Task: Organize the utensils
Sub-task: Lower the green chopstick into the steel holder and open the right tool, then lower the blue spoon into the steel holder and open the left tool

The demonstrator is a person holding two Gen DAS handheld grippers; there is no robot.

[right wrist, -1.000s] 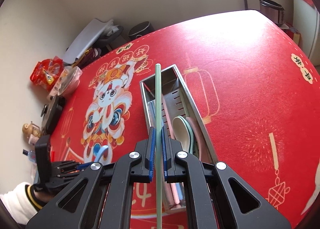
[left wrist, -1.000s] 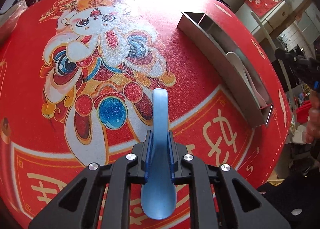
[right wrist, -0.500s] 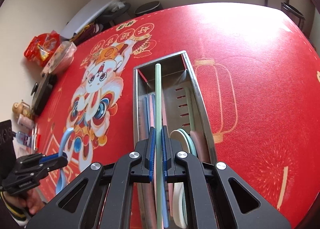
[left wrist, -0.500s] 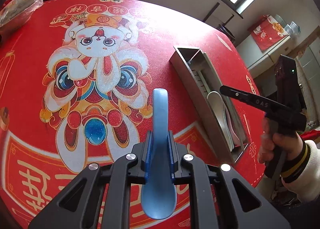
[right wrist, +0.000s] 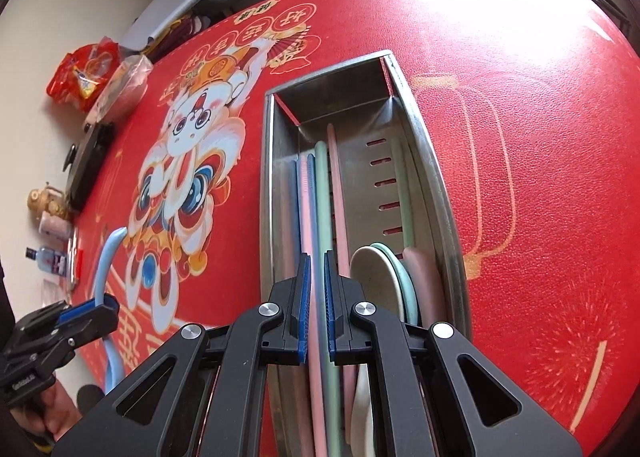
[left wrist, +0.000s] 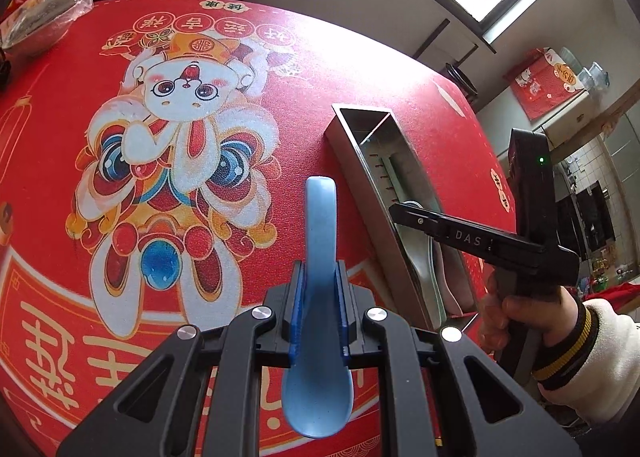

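Right claw [right wrist: 316, 307] pinches green chopstick [right wrist: 322, 193] lengthwise over steel tray [right wrist: 267, 193], aligned to drop beside its fellows. Left claw [left wrist: 320, 311] grips blue spoon [left wrist: 319, 241] above table [left wrist: 280, 129], seemingly waiting its turn.

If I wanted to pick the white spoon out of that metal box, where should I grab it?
Probably by the rim of its round bowl, coming from above. The white plastic spoon leans on edge in the long steel utensil box, with the bowl's rim sticking up. Its handle is hidden lower down, and a green spoon presses close behind, so a thin pinch across the rim looks best.
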